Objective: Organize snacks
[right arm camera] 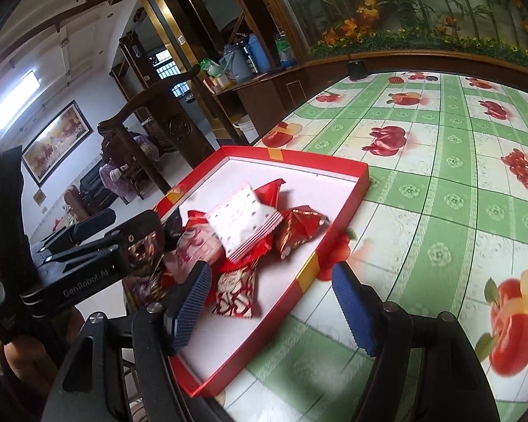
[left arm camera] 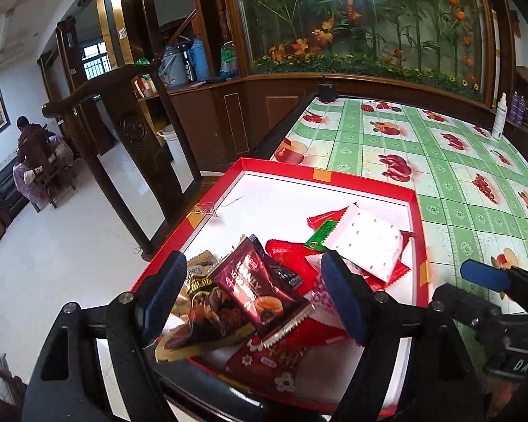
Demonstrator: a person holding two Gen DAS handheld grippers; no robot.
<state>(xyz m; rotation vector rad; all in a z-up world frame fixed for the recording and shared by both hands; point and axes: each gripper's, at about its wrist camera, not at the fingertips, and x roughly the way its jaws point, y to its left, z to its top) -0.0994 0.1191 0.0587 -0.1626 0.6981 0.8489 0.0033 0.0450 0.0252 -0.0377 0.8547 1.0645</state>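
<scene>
A shallow red tray with a white floor (left arm camera: 334, 176) (right arm camera: 348, 190) sits at the table's near left corner and holds several snack packets. My left gripper (left arm camera: 253, 299) is open above a dark red coffee sachet (left arm camera: 260, 285) and a brown packet (left arm camera: 207, 316); neither finger touches them. A white dotted packet (left arm camera: 366, 242) (right arm camera: 243, 218) lies on red wrappers (left arm camera: 292, 253). My right gripper (right arm camera: 271, 302) is open and empty, straddling the tray's right wall, with a red-and-white packet (right arm camera: 234, 293) by its left finger. The left gripper shows in the right wrist view (right arm camera: 88, 242).
The table has a green checked cloth with fruit prints (left arm camera: 440, 161) (right arm camera: 440, 176). A white spray bottle (left arm camera: 499, 116) and a small dark cup (left arm camera: 325, 91) stand at the far edge. A wooden chair (left arm camera: 123, 133) stands left of the table.
</scene>
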